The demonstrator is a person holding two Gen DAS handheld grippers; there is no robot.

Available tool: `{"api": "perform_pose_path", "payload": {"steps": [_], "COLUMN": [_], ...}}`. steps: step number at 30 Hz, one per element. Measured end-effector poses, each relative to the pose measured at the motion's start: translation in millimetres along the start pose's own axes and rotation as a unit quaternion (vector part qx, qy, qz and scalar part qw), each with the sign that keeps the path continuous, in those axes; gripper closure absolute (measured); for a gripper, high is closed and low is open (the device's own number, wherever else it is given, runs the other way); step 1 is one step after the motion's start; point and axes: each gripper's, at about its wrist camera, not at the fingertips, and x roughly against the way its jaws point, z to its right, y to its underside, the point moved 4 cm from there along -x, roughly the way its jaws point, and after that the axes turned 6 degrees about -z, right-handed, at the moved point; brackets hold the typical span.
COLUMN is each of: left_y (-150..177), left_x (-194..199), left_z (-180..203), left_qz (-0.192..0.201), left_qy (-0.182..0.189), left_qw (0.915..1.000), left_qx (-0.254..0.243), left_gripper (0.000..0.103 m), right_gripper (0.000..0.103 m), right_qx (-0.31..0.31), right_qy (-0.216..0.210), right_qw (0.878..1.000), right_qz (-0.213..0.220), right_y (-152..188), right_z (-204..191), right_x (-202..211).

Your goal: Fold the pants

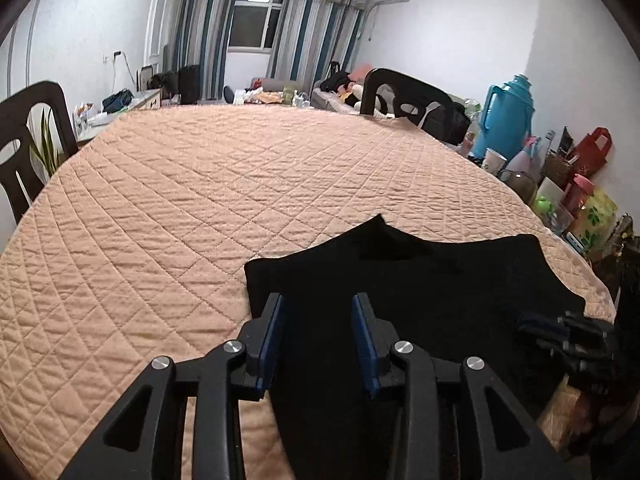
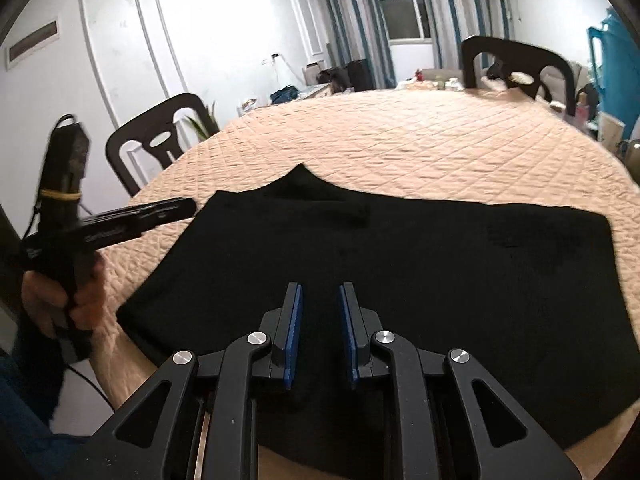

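Black pants (image 2: 400, 264) folded into a wide flat block, lying on the peach quilted cover of the tabletop (image 1: 180, 200), at the near edge. Soft and dark, with little detail showing. 1 pointed bit of cloth sticking up at 12 o'clock from the far edge. Far corners a bit rounded, near edge hanging toward the tabletop rim.

Left hand-held gripper (image 1: 318, 308) above the left part of the pants, at 6 o'clock in its own view. Blue pads (image 1: 276, 320) spread apart, with only black cloth seen behind the gap. Nothing pinched, nothing pressed.

Right hand-held gripper (image 2: 319, 300) above the near middle of the pants, also at 6 o'clock in its view. Blue pads spread with a narrower gap, nothing caught between them. Touching the cloth or just above it: cannot tell.

In the right view, at 9 o'clock, a hand (image 2: 60, 296) wrapped around the left tool's handle, beside the pants.

Dark chairs (image 1: 24, 144) around the far side of the tabletop.
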Motion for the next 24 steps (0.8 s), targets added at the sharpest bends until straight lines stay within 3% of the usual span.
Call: {"api": "perform_pose_path", "payload": {"steps": [3,11,14,17,21,24], "left_y": [5,18,33,41,47,51], "left_x": [-14,4,1,7,15,15], "left_z": [-4,8,12,15,16,16], "left_qz": [-0.026,-0.019,-0.035,-0.03,-0.031,-0.03], "left_qy": [-0.003,0.017,0.022,0.019,0.036,0.029], "left_qw": [0.9996,0.9997,0.9991,0.9992,0.9988,0.9989], "left_qx": [0.008,-0.006,-0.01,-0.015,-0.012,-0.02], "left_gripper": [0.065,0.065,0.064,0.064,0.064,0.064], "right_gripper": [0.084,0.083,0.074,0.074,0.073,0.073], "right_qx": [0.017,-0.027,-0.068,-0.086,-0.093,-0.14], "right_qy": [0.013,0.029,0.06,0.049,0.111,0.118], "right_qw": [0.999,0.999,0.996,0.995,0.989,0.982], "right_qz": [-0.024,0.01,0.009,0.022,0.033,0.041], "right_y": [12,25,39,47,55,65], "right_z": [-4,24,53,66,83,105], "right_x": [-13,29,42,59,80,93]}}
